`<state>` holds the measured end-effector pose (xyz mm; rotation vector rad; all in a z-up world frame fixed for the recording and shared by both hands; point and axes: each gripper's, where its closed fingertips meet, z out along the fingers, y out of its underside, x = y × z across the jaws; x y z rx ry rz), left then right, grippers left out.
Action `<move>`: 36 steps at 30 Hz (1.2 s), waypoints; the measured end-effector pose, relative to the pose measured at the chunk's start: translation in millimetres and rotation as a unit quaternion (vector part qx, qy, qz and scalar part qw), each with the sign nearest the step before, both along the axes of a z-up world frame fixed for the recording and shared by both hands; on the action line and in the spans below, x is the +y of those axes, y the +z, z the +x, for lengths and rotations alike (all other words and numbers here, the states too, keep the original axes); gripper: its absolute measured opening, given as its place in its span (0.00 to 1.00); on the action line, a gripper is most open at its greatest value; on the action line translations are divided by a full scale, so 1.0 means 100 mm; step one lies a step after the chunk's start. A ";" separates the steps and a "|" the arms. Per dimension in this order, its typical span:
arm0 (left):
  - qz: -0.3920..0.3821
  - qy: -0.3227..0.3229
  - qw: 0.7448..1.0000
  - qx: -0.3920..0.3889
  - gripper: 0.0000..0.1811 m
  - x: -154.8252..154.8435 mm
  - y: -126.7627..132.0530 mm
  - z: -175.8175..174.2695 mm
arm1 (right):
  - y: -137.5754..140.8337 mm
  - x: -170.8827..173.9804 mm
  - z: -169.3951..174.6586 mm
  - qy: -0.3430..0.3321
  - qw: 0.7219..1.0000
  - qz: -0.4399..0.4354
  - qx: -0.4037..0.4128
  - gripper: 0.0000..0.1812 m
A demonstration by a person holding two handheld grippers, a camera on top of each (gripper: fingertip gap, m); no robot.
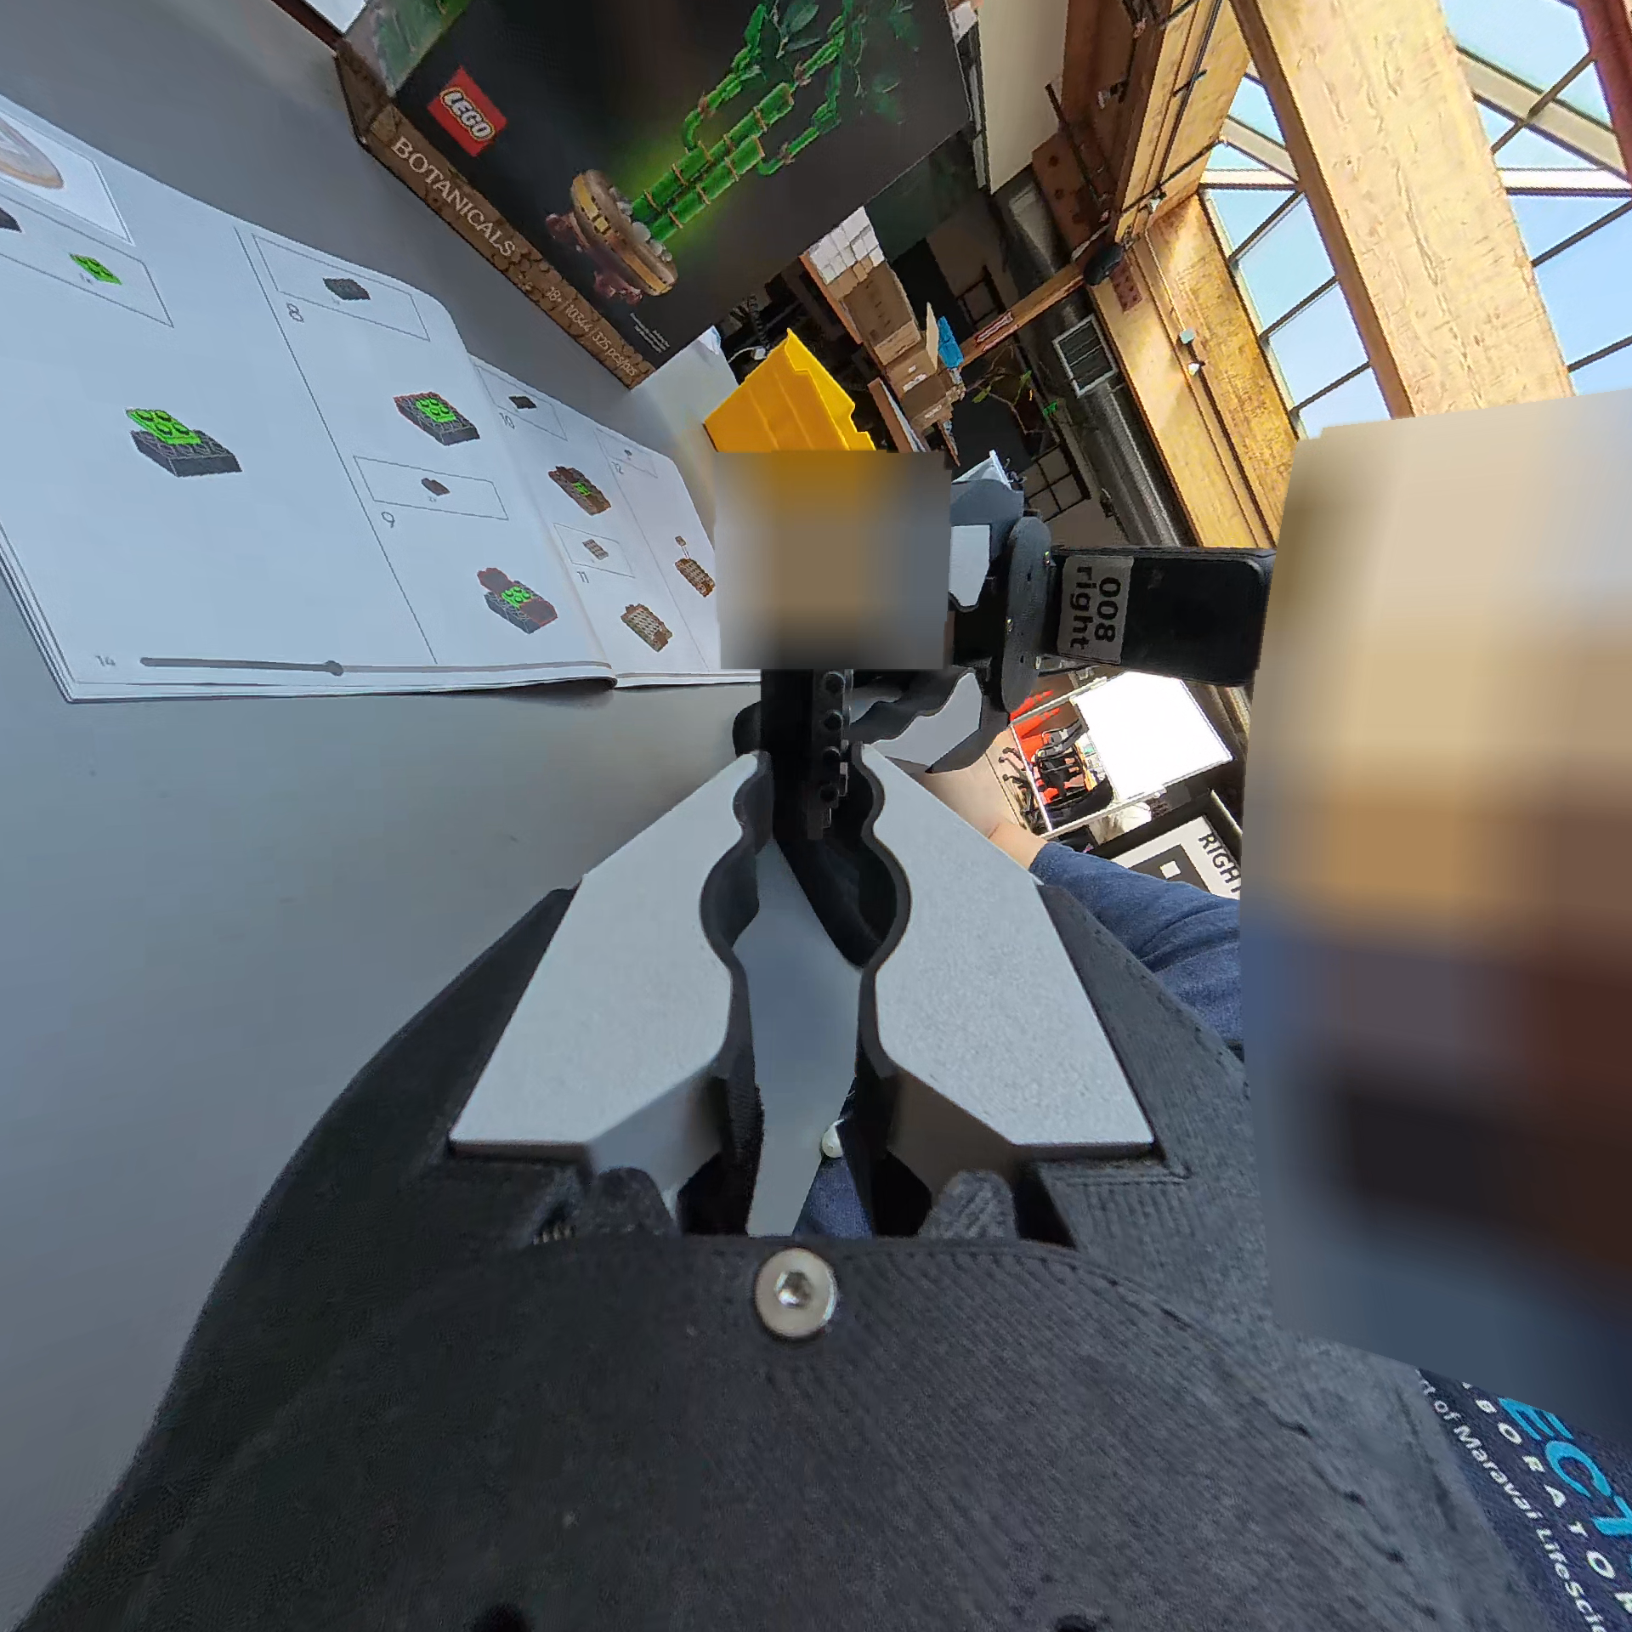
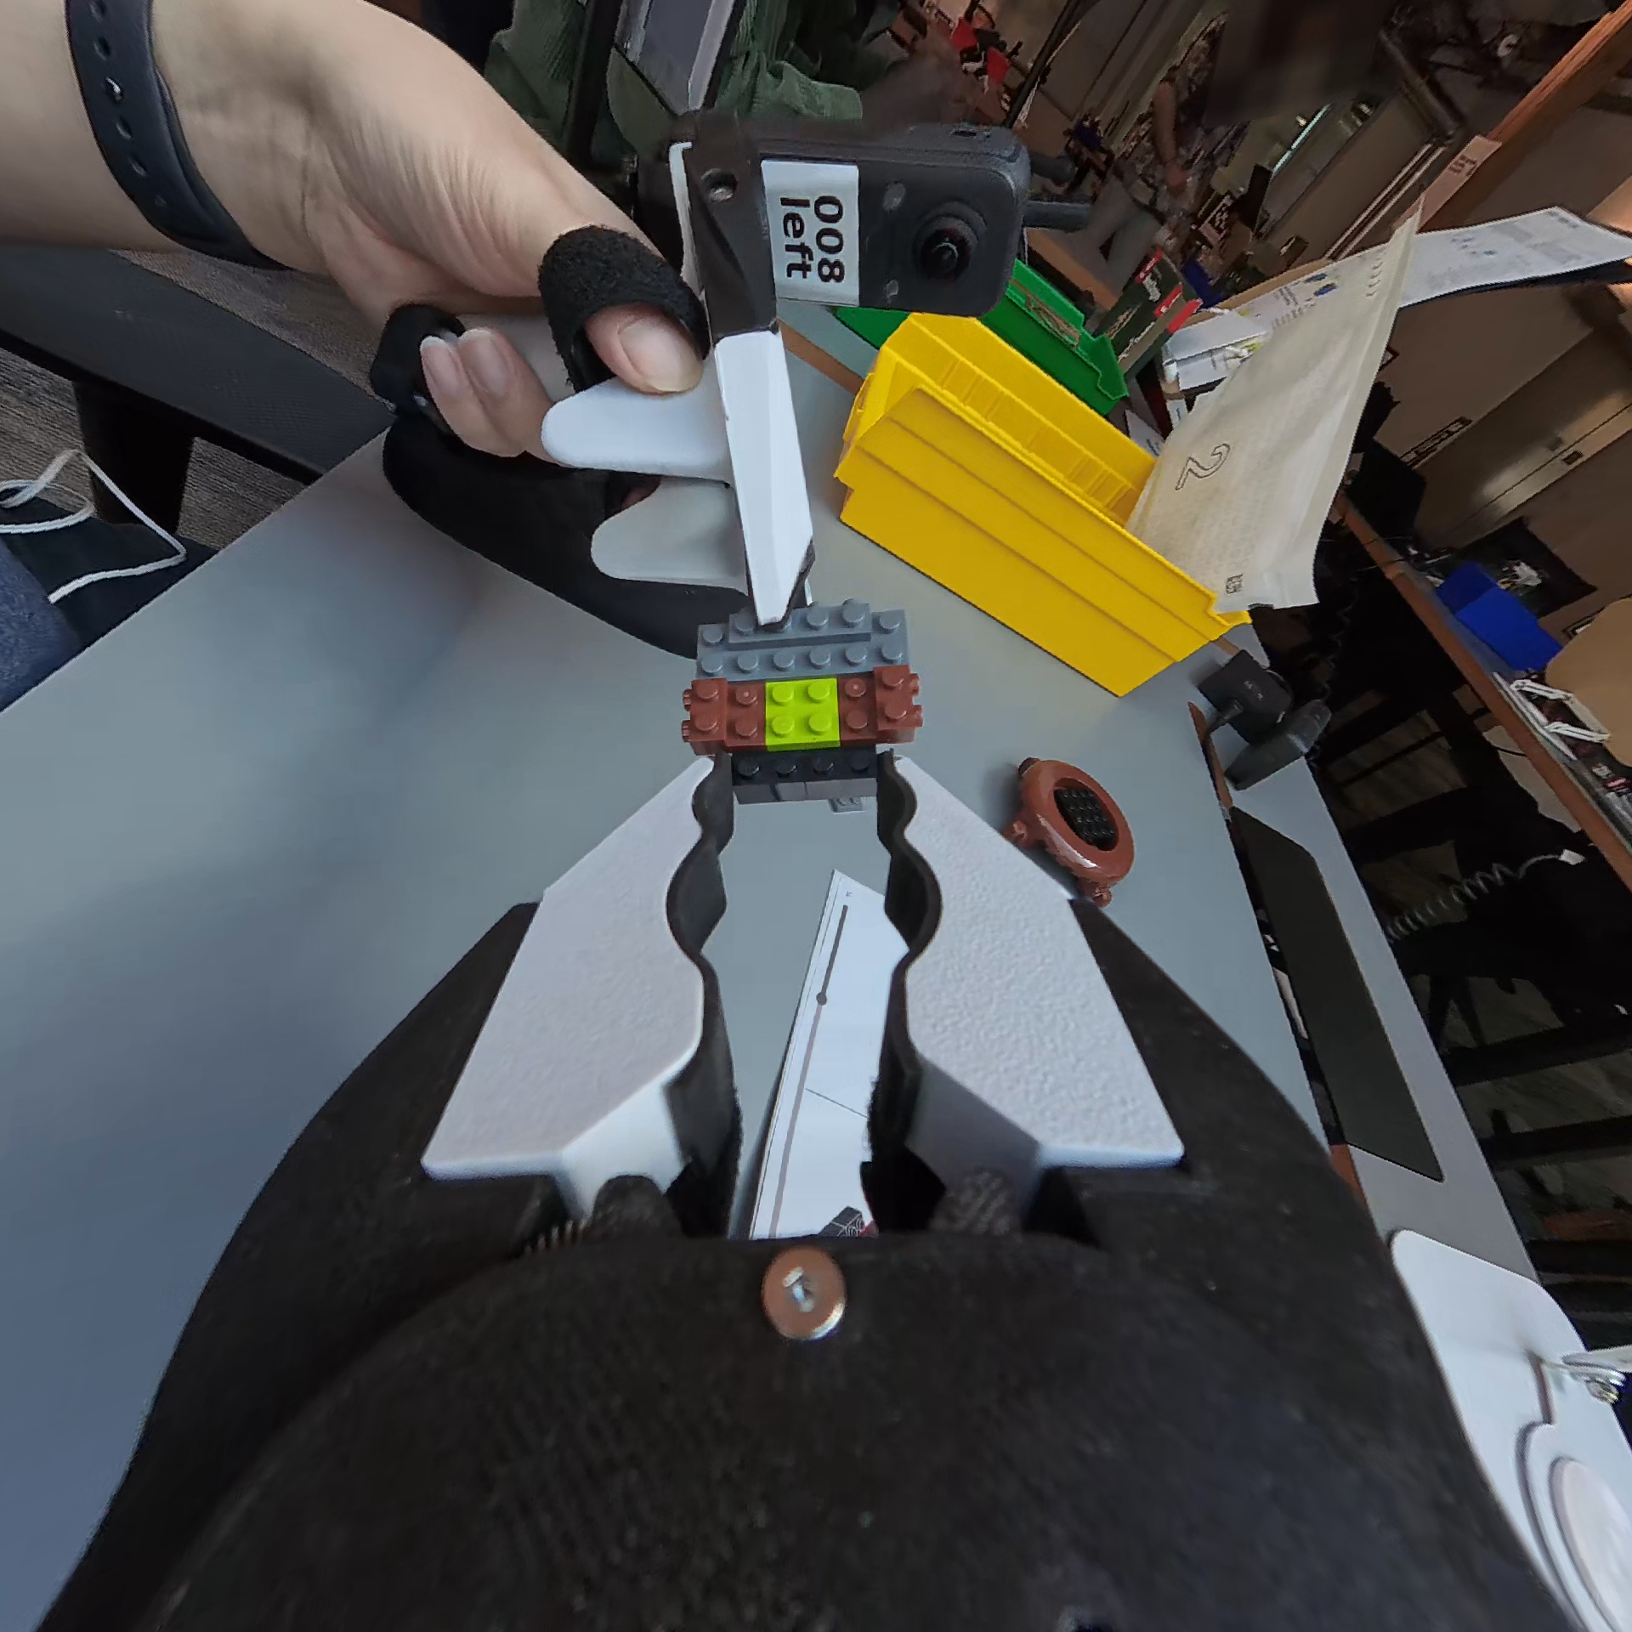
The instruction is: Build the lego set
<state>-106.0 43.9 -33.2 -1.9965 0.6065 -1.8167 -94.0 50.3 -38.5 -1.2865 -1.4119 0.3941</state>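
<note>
The small brick assembly of grey, reddish-brown, lime-green and black plastic studded pieces (image 2: 802,698) hangs above the grey tabletop (image 2: 265,706), held between both tools. In the right wrist view, the right gripper (image 2: 805,777) has its white fingers (image 2: 618,927) closed partway onto the black bottom layer of the assembly, one fingertip pressing each side, with the rest of the build standing out past the tips toward 12 o'clock. The left gripper (image 2: 777,609) comes down from 12 o'clock, its narrow white fingers meeting the grey top layer; a person's hand (image 2: 424,247) grips its handle at 10 o'clock.

In the left wrist view, the left gripper (image 1: 808,777) shows its grey fingers (image 1: 636,954) nearly closed, pinching the dark edge of the assembly (image 1: 817,751) right at the tips, the piece seen edge-on and extending toward 12 o'clock. The right gripper (image 1: 971,706) approaches from 2 o'clock.

An open white instruction booklet (image 1: 309,459) lies on the tabletop at 10 o'clock, with the dark printed set box (image 1: 662,177) standing beyond it at 12 o'clock. In the right wrist view, stacked yellow plastic bins (image 2: 1016,521) sit at 1 o'clock, and a round reddish-brown piece with a black studded centre (image 2: 1073,826) lies on the tabletop at 3 o'clock of the fingertips, well apart from the assembly.
</note>
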 end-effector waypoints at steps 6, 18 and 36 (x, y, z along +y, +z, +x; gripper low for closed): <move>0.042 0.017 0.999 0.026 0.14 0.03 0.07 0.01 | 0.13 0.00 0.00 -0.021 0.998 0.065 0.009 0.17; 0.086 0.028 0.996 0.022 0.14 0.02 0.26 0.08 | 0.32 -0.01 0.03 -0.039 0.991 0.126 0.030 0.17; 0.135 0.066 0.989 0.004 0.09 0.03 0.36 0.15 | 0.41 0.01 0.05 -0.060 0.986 0.146 0.045 0.17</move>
